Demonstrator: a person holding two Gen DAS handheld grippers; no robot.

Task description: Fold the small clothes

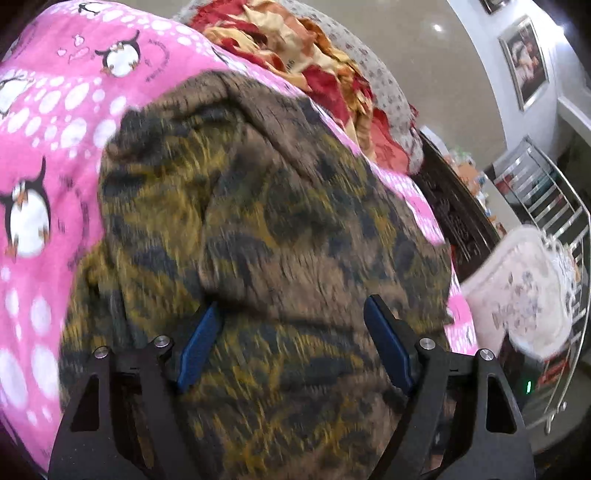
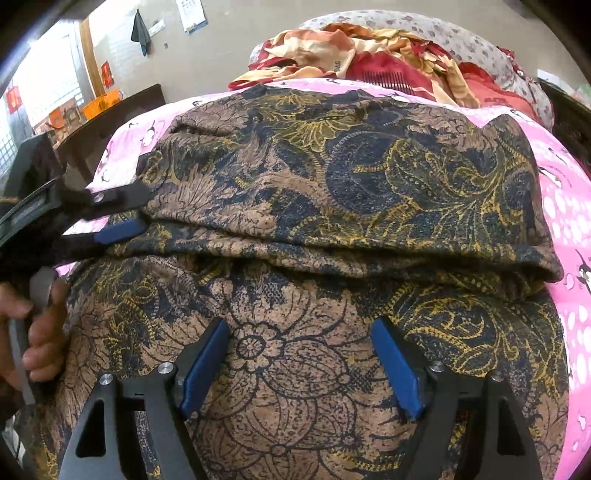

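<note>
A brown garment with a dark blue and yellow floral print point(image 2: 332, 206) lies on a pink penguin-print blanket point(image 2: 565, 206), folded over itself with a fold edge across the middle. It fills the left wrist view point(image 1: 258, 229), blurred. My left gripper point(image 1: 291, 314) is open just above the cloth; it also shows at the left of the right wrist view point(image 2: 129, 210), jaws apart at the garment's left edge beside the fold. My right gripper point(image 2: 301, 332) is open and empty, close over the near part of the garment.
A crumpled red and cream floral cloth point(image 2: 369, 51) lies on a grey spotted pillow point(image 2: 461, 33) beyond the garment. A metal rack point(image 1: 546, 206) and a pale folded cloth point(image 1: 517, 291) stand to the right. A dark wooden table point(image 2: 110, 110) stands at left.
</note>
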